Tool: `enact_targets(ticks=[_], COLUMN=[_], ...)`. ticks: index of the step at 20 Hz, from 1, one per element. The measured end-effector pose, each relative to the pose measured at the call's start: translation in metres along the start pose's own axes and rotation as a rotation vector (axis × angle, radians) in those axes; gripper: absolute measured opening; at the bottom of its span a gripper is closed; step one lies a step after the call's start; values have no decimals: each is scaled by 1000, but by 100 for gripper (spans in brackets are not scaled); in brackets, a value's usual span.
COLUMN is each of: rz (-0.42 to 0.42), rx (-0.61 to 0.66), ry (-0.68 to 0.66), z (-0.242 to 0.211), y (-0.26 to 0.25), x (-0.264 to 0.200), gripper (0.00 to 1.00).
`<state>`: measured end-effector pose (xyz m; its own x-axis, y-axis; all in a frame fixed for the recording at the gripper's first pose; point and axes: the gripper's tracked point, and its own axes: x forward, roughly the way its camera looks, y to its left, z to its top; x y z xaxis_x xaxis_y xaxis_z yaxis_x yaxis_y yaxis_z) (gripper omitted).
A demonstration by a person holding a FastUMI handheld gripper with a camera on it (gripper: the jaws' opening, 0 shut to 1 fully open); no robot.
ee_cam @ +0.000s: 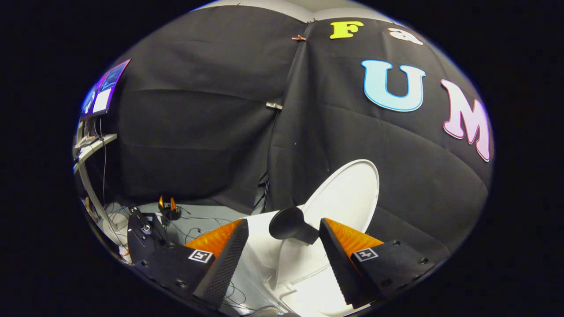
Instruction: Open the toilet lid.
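Note:
The white toilet lid [348,198] stands raised, leaning back against the black cloth wall just beyond my fingers. A dark round knob [288,223] juts from the lid's inner side, sitting a little ahead of the gap between my fingers. The white toilet body [260,259] lies below and between the fingers. My gripper [284,226] is open, its two fingers spread wide to either side of the knob with nothing pressed between them.
A monitor [103,90] on a shelf frame [90,152] stands far to the left. Another gripper tool [168,208], cables and a black device [143,231] lie on the grey floor beside the toilet. The cloth wall closes in behind the lid.

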<state>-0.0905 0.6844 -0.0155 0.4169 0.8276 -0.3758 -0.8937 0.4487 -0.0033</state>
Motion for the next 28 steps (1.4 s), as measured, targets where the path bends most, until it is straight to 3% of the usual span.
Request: enact_targets(ticks=[8,15,22,28], rz=[-17,-102,-293,-477], rx=[95,131,77,109], ry=[-106,-221,-238,-261], z=[26,43,5,-37], y=[-26,-83,-174,-238], x=[-37,-107,-197,-286], gripper=[99,99,99,98])
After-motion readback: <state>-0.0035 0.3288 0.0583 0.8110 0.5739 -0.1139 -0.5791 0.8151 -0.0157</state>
